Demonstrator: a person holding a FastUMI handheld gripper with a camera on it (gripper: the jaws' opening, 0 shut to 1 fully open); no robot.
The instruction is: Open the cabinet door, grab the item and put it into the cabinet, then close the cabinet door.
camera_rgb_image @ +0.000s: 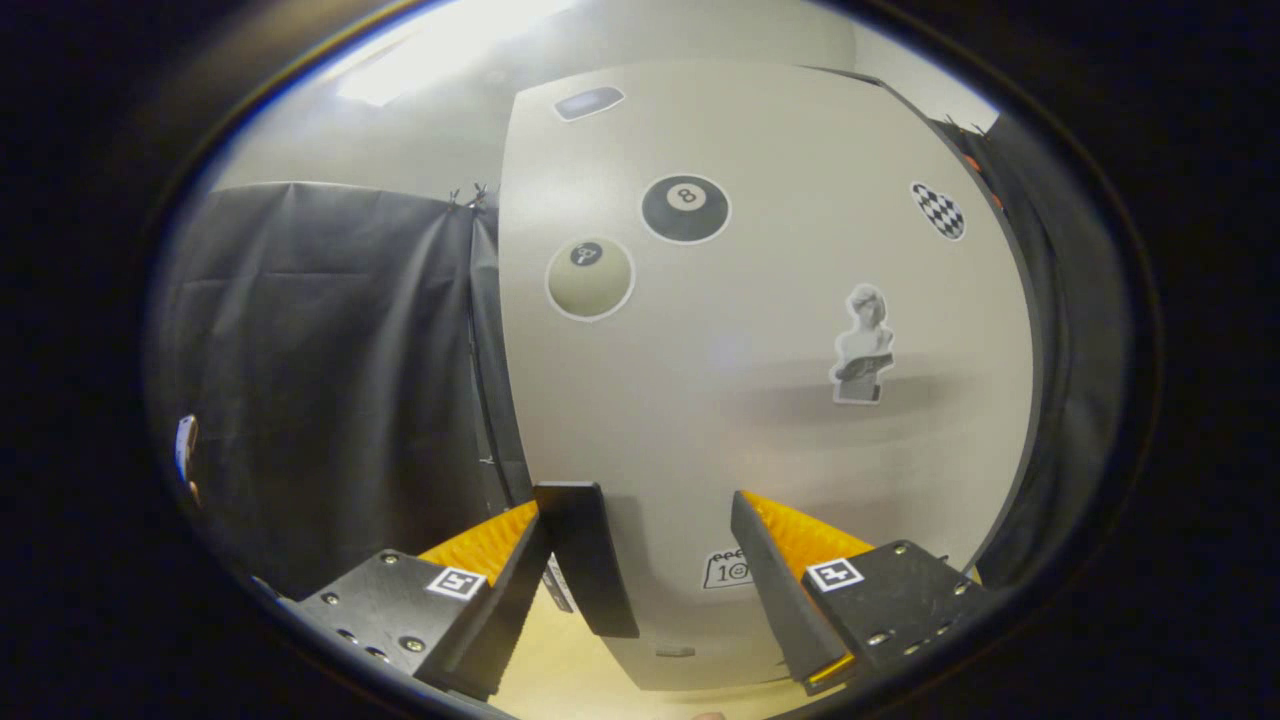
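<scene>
Black cloth (pixel 330 380) behind; cabinet door (pixel 760 330) (six stickers, perhaps); hand-held gripper (pixel 665 520) spread.

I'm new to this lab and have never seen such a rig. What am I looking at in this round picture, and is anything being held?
A person holds a hand-held two-finger gripper, and a fisheye camera riding on it looks forward along its fingers. The two wedge shapes at the bottom are those fingers, spread apart with nothing between them. Just ahead stands a pale cabinet door with stickers on it, among them an eight-ball sticker. A dark handle runs down its edge, close to one finger. Black cloth beside the cabinet is the booth's wall.
</scene>
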